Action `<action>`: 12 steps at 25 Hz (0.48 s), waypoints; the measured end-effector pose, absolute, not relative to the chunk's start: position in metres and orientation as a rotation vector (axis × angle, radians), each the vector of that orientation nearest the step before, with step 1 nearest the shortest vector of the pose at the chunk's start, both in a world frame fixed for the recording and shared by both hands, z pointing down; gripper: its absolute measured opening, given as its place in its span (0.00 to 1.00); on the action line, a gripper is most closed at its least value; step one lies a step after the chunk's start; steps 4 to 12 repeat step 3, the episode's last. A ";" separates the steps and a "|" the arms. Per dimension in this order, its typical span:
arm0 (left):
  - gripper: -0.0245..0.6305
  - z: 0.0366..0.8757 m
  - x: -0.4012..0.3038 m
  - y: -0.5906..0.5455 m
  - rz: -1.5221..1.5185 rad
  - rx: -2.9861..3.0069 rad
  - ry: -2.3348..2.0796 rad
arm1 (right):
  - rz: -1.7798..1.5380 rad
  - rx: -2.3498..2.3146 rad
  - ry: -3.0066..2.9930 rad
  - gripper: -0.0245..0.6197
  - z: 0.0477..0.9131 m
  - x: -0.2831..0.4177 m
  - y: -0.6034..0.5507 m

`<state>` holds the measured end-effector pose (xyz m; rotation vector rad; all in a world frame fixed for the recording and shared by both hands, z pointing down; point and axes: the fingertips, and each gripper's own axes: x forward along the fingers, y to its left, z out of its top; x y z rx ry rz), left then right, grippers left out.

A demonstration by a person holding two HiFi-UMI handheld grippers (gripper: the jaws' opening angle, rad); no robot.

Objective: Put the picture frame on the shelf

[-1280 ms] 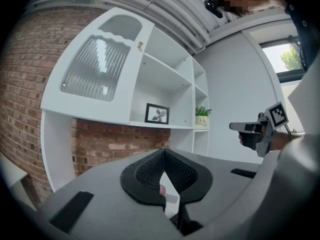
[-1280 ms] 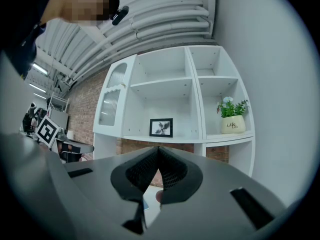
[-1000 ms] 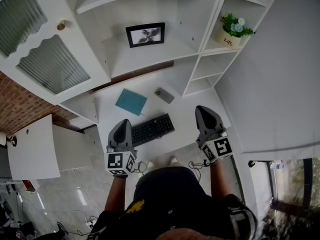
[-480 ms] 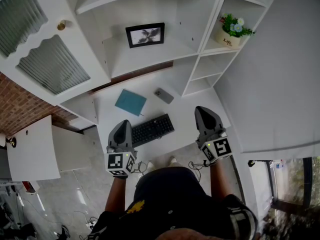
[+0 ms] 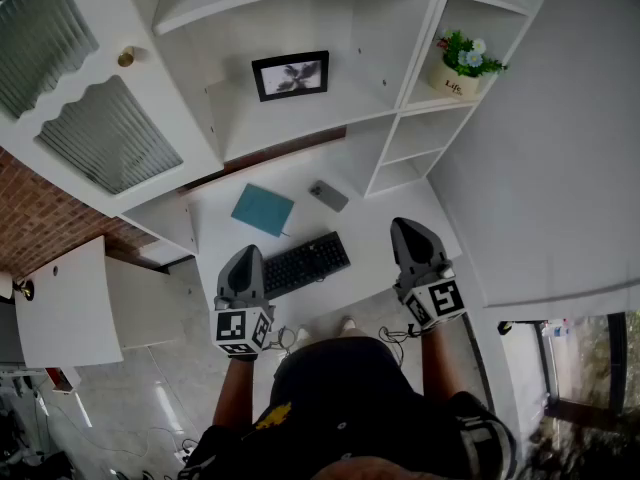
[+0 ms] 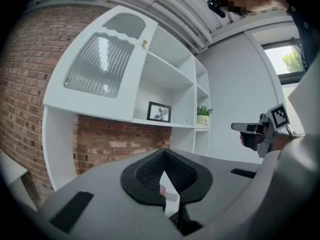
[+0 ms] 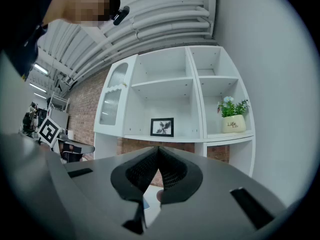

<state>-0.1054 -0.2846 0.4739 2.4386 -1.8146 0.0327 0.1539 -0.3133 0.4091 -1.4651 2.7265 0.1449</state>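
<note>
The black picture frame [image 5: 291, 75] stands upright on the wide middle shelf [image 5: 300, 123] of the white wall unit; it also shows as the frame [image 6: 159, 112] in the left gripper view and the frame [image 7: 162, 127] in the right gripper view. Both grippers are held low over the desk's near edge, far from the frame. My left gripper [image 5: 246, 255] is shut with nothing in it, its tips meeting in the left gripper view [image 6: 164, 152]. My right gripper [image 5: 404, 226] is likewise shut and empty, as the right gripper view [image 7: 158, 148] shows.
A potted plant [image 5: 460, 66] sits in the right-hand cubby. On the white desk [image 5: 370, 238] lie a black keyboard [image 5: 305, 263], a teal book [image 5: 263, 209] and a grey phone [image 5: 328, 194]. A cabinet with ribbed glass doors [image 5: 105, 133] is on the left.
Almost nothing: the head view has shifted slightly, so both grippers sit a touch lower. The frame has stayed on the shelf.
</note>
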 end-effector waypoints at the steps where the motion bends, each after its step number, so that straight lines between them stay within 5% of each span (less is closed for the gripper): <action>1: 0.06 0.474 -0.105 -0.284 0.031 2.438 -1.813 | 0.140 -1.469 2.731 0.05 0.410 0.154 -0.313; 12: 0.06 0.474 -0.105 -0.284 0.028 2.438 -1.809 | 0.130 -1.466 2.737 0.05 0.412 0.152 -0.312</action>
